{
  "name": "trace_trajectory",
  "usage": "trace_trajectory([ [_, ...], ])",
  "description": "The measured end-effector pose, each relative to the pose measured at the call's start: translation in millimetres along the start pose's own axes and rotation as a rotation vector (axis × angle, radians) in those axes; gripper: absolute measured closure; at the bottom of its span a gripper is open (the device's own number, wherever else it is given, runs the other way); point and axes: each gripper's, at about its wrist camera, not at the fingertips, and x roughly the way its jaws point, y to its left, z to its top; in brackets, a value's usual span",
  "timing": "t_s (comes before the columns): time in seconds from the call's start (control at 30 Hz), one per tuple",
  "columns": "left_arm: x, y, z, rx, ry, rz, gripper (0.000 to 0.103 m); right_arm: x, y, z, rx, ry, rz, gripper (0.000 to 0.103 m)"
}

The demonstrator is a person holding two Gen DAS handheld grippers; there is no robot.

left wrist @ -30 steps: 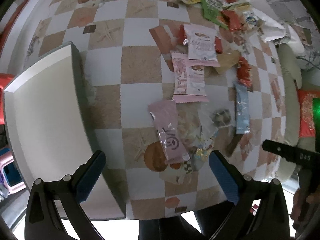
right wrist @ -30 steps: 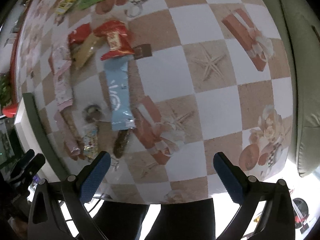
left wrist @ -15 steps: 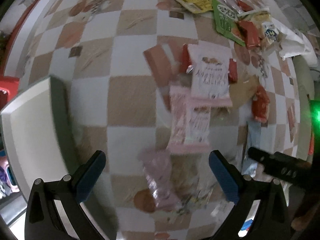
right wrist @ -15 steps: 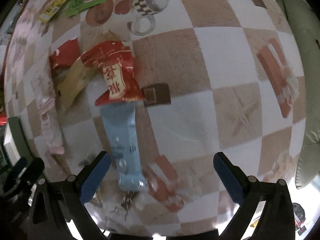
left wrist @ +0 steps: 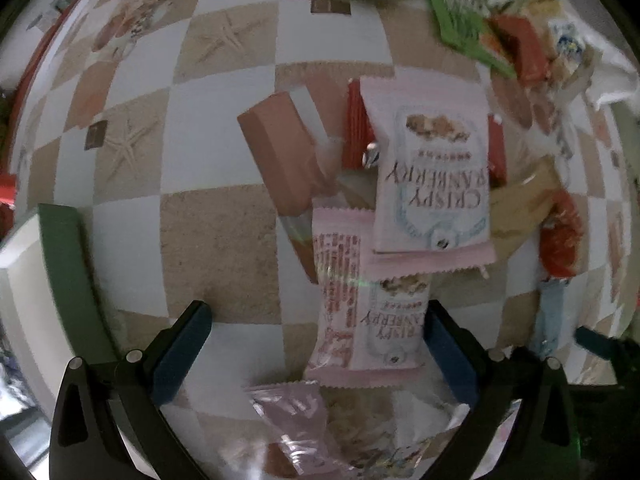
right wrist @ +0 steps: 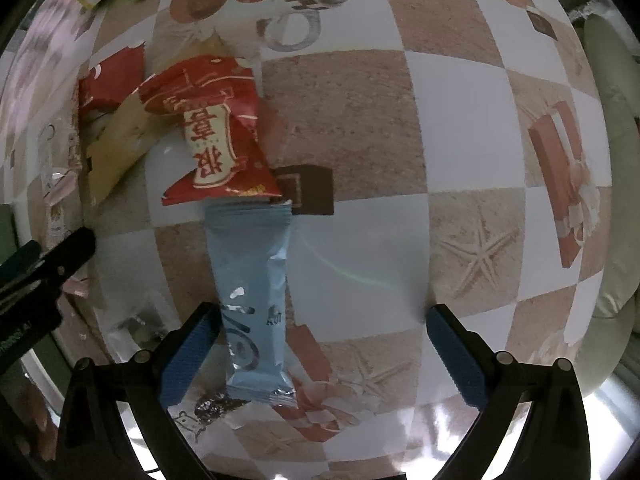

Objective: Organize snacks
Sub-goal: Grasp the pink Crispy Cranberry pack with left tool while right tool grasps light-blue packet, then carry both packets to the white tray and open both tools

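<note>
In the left wrist view my left gripper is open, low over the checkered tablecloth. A pink cranberry snack pack lies just inside its right finger, and a second, larger pink pack overlaps it further away. A crumpled pink wrapper lies below the gripper. In the right wrist view my right gripper is open. A light blue snack bar lies next to its left finger. A red packet touches the bar's far end.
A white tray with a green rim stands at the left. Yellow, green and red packets are heaped at the far right. A tan packet and another red one lie left of the red packet. The left gripper's arm shows at the left edge.
Both grippers have moved forward and lower over the table. The pink packs now reach between the left fingers, and the blue bar sits at the right gripper's left finger.
</note>
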Motion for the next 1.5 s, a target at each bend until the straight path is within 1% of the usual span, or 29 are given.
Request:
trace_trajectory([
  [0.07, 3.8, -0.9, 4.4, 0.007, -0.004, 0.002, 0.0, -2.7, 4.2, 3.2, -0.006, 0.011, 0.0, 0.0],
  [0.33, 10.8, -0.4, 15.3, 0.004, -0.016, 0.004, 0.0, -1.8, 10.0, 2.6, -0.012, 0.002, 0.0, 0.0],
  [0.37, 13.8, -0.7, 20.5, -0.001, -0.004, 0.005, 0.0, -1.9, 4.0, 3.5, -0.014, -0.001, 0.01, 0.0],
  [0.43, 12.6, -0.2, 18.5, 0.004, 0.023, 0.008, 0.0, -4.2, 3.8, 5.9, -0.023, -0.009, 0.014, 0.0],
  [0.47, 13.8, -2.1, 21.7, 0.009, 0.034, 0.009, 0.001, -5.8, 9.1, 5.6, -0.053, -0.016, 0.006, 0.0],
  [0.5, 12.5, -4.7, 22.1, 0.014, 0.034, 0.011, 0.002, -6.5, 13.2, 5.7, -0.077, -0.019, 0.001, 0.002],
  [0.53, 12.3, -8.5, 24.9, 0.029, 0.027, 0.011, 0.006, -7.8, 16.2, 5.4, -0.088, -0.02, 0.0, 0.005],
  [0.57, 12.5, -13.9, 26.5, 0.037, 0.023, 0.011, 0.013, -11.2, 22.0, 3.3, -0.115, -0.027, -0.005, 0.014],
  [0.6, 12.3, -18.7, 27.1, 0.048, 0.017, 0.006, 0.016, -16.4, 27.7, 1.1, -0.139, -0.038, -0.009, 0.026],
  [0.63, 10.5, -21.6, 27.4, 0.06, 0.007, 0.004, 0.028, -18.8, 29.4, 0.8, -0.148, -0.043, -0.009, 0.034],
  [0.67, 8.6, -26.4, 29.0, 0.078, -0.01, 0.004, 0.047, -24.6, 33.9, -0.3, -0.169, -0.053, -0.012, 0.057],
  [0.7, 7.6, -30.2, 30.1, 0.092, -0.018, 0.003, 0.057, -29.4, 37.5, -1.2, -0.188, -0.064, -0.014, 0.079],
  [0.73, 8.2, -31.0, 33.1, 0.104, -0.014, 0.0, 0.059, -32.5, 40.2, -1.4, -0.204, -0.065, -0.008, 0.079],
  [0.8, 9.7, -23.9, 34.0, 0.081, -0.005, -0.03, 0.06, -35.9, 38.4, -1.6, -0.197, -0.059, 0.03, 0.079],
  [0.83, 3.8, -16.9, 23.0, 0.07, -0.011, -0.041, 0.06, -37.2, 37.0, -1.7, -0.189, -0.057, 0.054, 0.079],
  [0.87, 2.2, -10.1, 22.2, 0.053, -0.025, -0.063, 0.06, -40.3, 31.3, -3.0, -0.159, -0.052, 0.123, 0.079],
  [0.9, -1.0, -3.9, 18.1, 0.048, -0.031, -0.071, 0.06, -44.7, 25.2, -5.1, -0.131, -0.057, 0.164, 0.079],
  [1.03, -13.8, 14.7, 5.9, 0.024, -0.061, -0.098, 0.06, -60.7, 7.9, -12.1, -0.089, -0.073, 0.237, 0.079],
  [1.13, -23.4, 24.6, -0.6, 0.009, -0.085, -0.11, 0.06, -69.5, -0.8, -14.0, -0.068, -0.077, 0.254, 0.079],
  [1.2, -36.3, 32.9, -14.1, 0.01, -0.1, -0.122, 0.06, -76.5, -6.7, -14.8, -0.053, -0.079, 0.265, 0.079],
  [1.27, -41.2, 32.8, -21.9, 0.023, -0.109, -0.123, 0.06, -82.4, -9.7, -14.2, -0.044, -0.077, 0.263, 0.079],
  [1.33, -58.7, 11.8, -38.0, 0.034, -0.117, -0.12, 0.06, -89.4, -12.2, -16.1, -0.042, -0.082, 0.269, 0.079],
  [1.37, -70.0, 12.5, -51.9, 0.038, -0.127, -0.121, 0.06, -90.7, -14.6, -22.6, -0.044, -0.086, 0.275, 0.079],
  [1.4, -92.0, 16.8, -71.7, 0.038, -0.135, -0.125, 0.06, -95.1, -17.2, -27.4, -0.044, -0.091, 0.283, 0.079],
  [1.43, -100.0, 26.8, -84.6, 0.035, -0.143, -0.136, 0.06, -102.5, -18.0, -29.8, -0.043, -0.099, 0.289, 0.079],
  [1.47, -108.2, 31.4, -90.1, 0.034, -0.149, -0.146, 0.06, -102.4, -17.0, -27.7, -0.044, -0.1, 0.286, 0.079],
  [1.5, -126.7, 40.4, -105.6, 0.035, -0.153, -0.149, 0.06, -103.6, -14.4, -31.7, -0.049, -0.103, 0.286, 0.079],
])
